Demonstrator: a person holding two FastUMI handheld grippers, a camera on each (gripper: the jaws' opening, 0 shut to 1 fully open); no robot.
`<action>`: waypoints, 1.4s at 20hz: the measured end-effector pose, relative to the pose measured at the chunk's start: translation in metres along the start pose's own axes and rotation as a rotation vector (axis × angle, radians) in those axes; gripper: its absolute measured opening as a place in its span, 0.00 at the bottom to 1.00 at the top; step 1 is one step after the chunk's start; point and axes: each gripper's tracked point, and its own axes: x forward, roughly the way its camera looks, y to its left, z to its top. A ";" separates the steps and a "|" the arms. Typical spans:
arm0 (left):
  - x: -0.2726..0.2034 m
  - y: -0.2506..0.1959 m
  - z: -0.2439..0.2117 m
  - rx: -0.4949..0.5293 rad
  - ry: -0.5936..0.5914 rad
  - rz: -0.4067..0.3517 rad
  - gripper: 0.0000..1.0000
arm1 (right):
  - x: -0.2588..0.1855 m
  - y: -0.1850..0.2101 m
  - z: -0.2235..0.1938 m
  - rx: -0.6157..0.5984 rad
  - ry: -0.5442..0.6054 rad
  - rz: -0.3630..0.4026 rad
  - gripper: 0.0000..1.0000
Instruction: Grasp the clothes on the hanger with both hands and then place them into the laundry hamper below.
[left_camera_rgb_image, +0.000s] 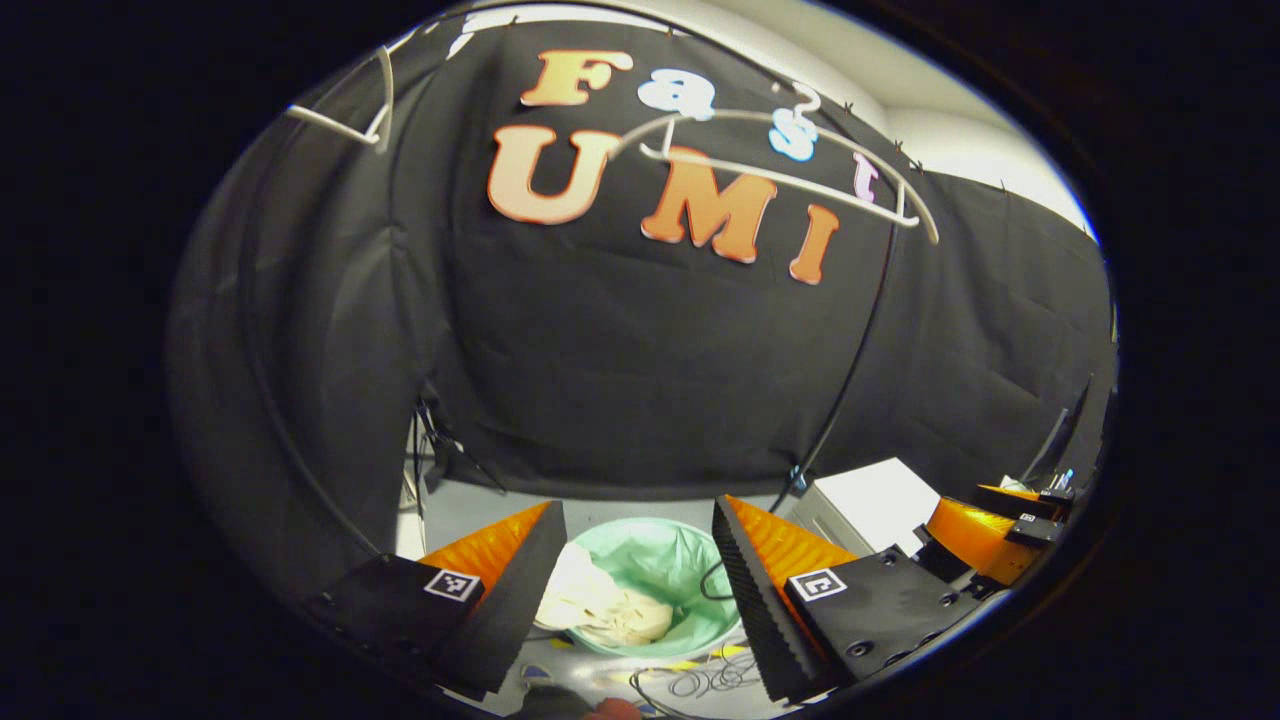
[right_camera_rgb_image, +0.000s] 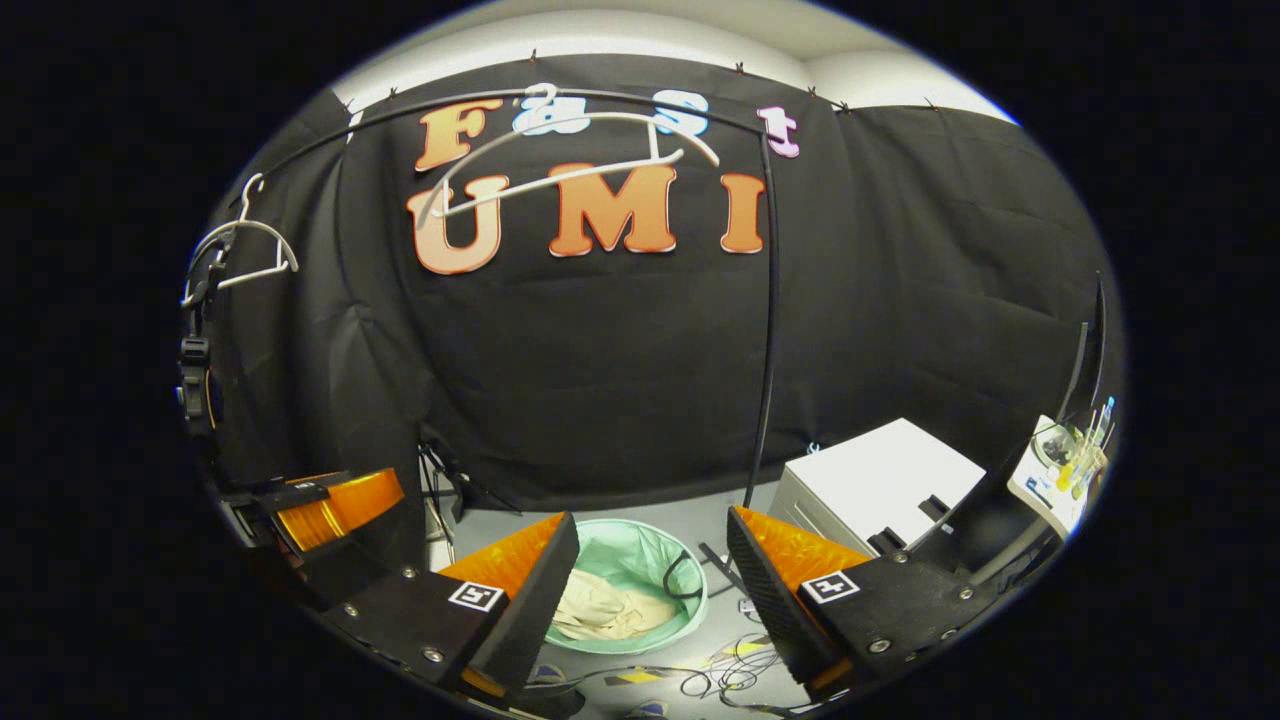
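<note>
The cream clothes (left_camera_rgb_image: 610, 610) (right_camera_rgb_image: 600, 612) lie crumpled inside the round hamper (left_camera_rgb_image: 690, 570) (right_camera_rgb_image: 640, 555), which has a pale green liner and stands on the floor below. A bare white hanger (left_camera_rgb_image: 790, 180) (right_camera_rgb_image: 560, 165) hangs on the black rail above. My left gripper (left_camera_rgb_image: 637, 508) is open and holds nothing, and the hamper shows between its fingers. My right gripper (right_camera_rgb_image: 652, 516) is also open and holds nothing, above the hamper. The right gripper's orange body (left_camera_rgb_image: 975, 535) is at the right edge of the left gripper view. The left gripper's body (right_camera_rgb_image: 335, 505) is at the left of the right gripper view.
A second white hanger (left_camera_rgb_image: 340, 125) (right_camera_rgb_image: 240, 250) hangs at the rail's left end. A white box (left_camera_rgb_image: 870, 500) (right_camera_rgb_image: 880, 480) stands right of the hamper, beside the rail's upright pole (right_camera_rgb_image: 768, 330). Loose cables (left_camera_rgb_image: 700, 680) (right_camera_rgb_image: 730, 670) lie on the floor near the hamper.
</note>
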 end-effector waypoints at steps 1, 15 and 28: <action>-0.011 0.000 0.016 -0.005 -0.045 0.007 1.00 | -0.006 -0.002 0.015 -0.006 -0.043 0.005 0.92; -0.077 0.015 0.173 0.118 -0.475 0.055 0.94 | -0.094 -0.023 0.165 -0.040 -0.457 -0.080 0.92; -0.078 0.021 0.180 0.109 -0.523 0.032 0.96 | -0.081 -0.018 0.170 -0.011 -0.511 -0.081 0.92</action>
